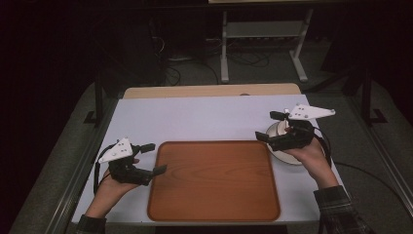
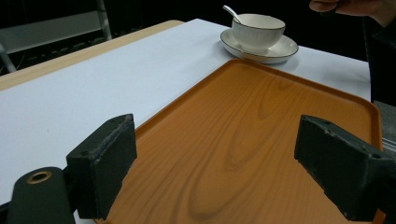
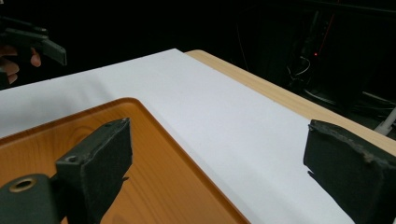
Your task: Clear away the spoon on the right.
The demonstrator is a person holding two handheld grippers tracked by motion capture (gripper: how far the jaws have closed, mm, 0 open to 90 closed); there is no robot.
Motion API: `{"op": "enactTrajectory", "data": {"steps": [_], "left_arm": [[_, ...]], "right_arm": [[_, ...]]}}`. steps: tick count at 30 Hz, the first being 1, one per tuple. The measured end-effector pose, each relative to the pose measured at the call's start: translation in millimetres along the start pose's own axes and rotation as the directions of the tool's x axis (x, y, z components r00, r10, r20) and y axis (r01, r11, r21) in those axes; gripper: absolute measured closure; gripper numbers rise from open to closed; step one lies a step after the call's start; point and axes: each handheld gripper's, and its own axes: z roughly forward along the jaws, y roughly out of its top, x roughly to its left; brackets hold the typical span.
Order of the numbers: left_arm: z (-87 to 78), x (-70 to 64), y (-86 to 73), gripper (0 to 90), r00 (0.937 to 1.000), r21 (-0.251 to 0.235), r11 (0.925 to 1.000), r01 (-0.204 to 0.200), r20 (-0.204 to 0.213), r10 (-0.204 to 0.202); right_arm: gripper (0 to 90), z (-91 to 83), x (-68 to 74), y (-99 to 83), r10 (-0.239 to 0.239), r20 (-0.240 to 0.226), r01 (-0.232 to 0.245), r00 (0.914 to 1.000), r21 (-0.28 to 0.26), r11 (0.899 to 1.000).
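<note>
An orange wood-grain tray (image 1: 214,180) lies bare on the white table (image 1: 195,119). My left gripper (image 1: 152,158) hovers at the tray's left edge, open, with nothing between its jaws; in its own view (image 2: 215,158) the tray (image 2: 243,140) spreads below them. A white cup (image 2: 258,30) with a spoon (image 2: 231,11) in it stands on a saucer (image 2: 280,49) off the tray's far right corner. My right gripper (image 1: 267,126) hangs open above that cup (image 1: 278,130), and in its own view (image 3: 219,163) it looks across the tray's corner (image 3: 93,140).
A wooden strip (image 1: 209,91) runs along the table's far edge. Behind it, on the dark floor, stand a metal frame (image 1: 263,44) and loose cables. The other hand and its gripper (image 3: 32,39) show far off in the right gripper view.
</note>
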Motion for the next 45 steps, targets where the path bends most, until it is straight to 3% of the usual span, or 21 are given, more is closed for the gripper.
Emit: {"op": "enactTrajectory", "data": {"steps": [24, 28, 37, 45], "left_arm": [[3.2, -0.5, -1.4, 12.5, 1.0000, 0.010, 1.0000, -0.001, 0.006, 0.001], [3.2, -0.2, -1.8, 12.5, 1.0000, 0.010, 0.9999, 0.000, 0.004, 0.000], [2.3, 1.0, -2.4, 12.6, 1.0000, 0.008, 1.0000, 0.005, 0.002, -0.005], [2.5, 1.2, -2.8, 12.6, 1.0000, 0.008, 0.9999, 0.008, 0.001, -0.008]], "right_arm": [[8.2, 17.8, -33.5, 8.9, 0.029, 0.080, -0.031, 0.9964, 0.013, 0.999], [13.7, 22.2, -38.5, 9.3, 0.027, 0.089, -0.029, 0.9956, 0.021, 0.999], [24.9, 34.4, -50.6, 2.1, 0.042, 0.122, -0.054, 0.9916, 0.097, 0.994], [49.4, 37.2, -64.8, -7.7, 0.073, 0.181, -0.100, 0.9808, 0.146, 0.984]]}}
